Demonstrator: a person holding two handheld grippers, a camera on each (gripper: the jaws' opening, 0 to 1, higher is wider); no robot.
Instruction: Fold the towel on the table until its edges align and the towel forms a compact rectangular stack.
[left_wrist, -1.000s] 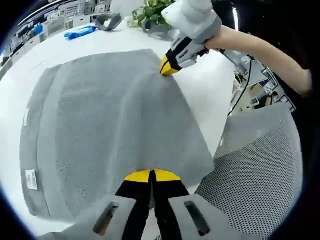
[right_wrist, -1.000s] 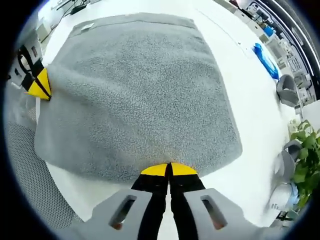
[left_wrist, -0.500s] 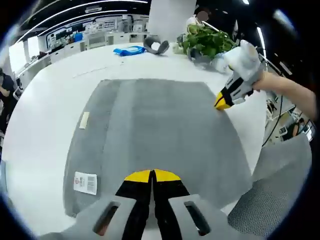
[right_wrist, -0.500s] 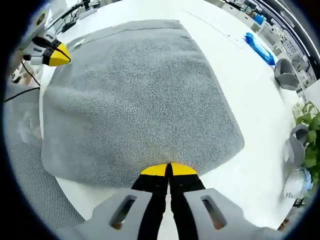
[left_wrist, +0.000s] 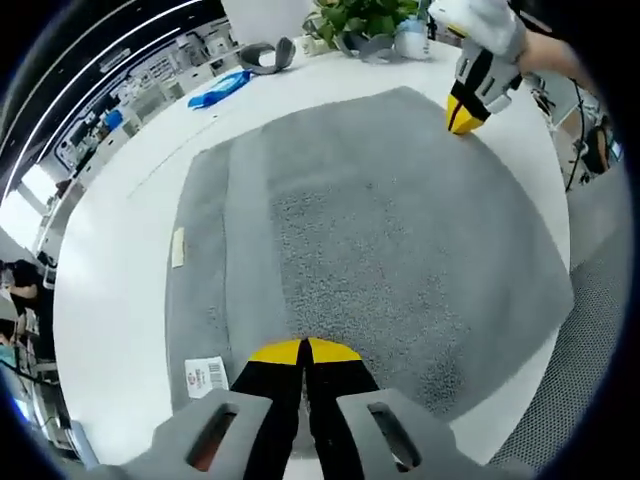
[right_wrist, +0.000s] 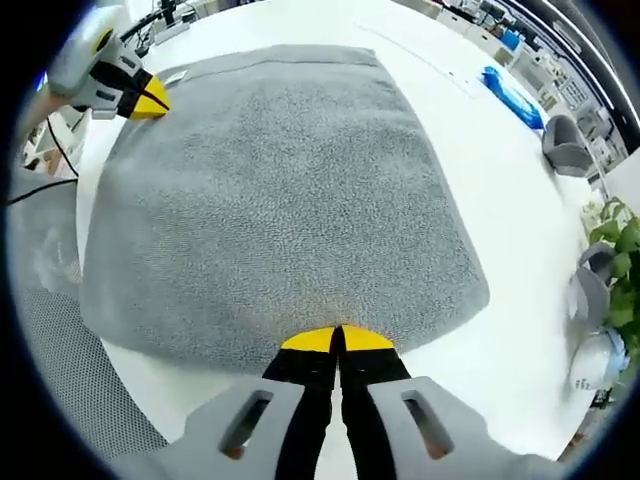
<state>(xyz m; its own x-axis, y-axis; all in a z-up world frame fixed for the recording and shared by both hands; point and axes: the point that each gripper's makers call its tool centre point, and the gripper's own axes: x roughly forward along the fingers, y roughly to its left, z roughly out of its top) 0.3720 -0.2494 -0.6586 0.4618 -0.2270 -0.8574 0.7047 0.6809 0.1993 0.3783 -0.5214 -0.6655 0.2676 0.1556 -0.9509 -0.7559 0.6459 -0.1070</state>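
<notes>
Grey terry towel (left_wrist: 380, 230) judged soft, limp, light; best taken at corners. Edge pinched by closed left gripper (left_wrist: 304, 351) and closed right gripper (right_wrist: 338, 340).

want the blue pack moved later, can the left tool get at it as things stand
Probably not now: the left tool is shut on the towel edge, and the blue pack lies far across the table, beyond the towel.

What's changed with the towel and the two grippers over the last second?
Both grippers carried their pinched edge of the grey towel forward, so the left gripper now sits beside the white label at the opposite edge. The right gripper stayed shut on the towel; the white table is unchanged.
</notes>
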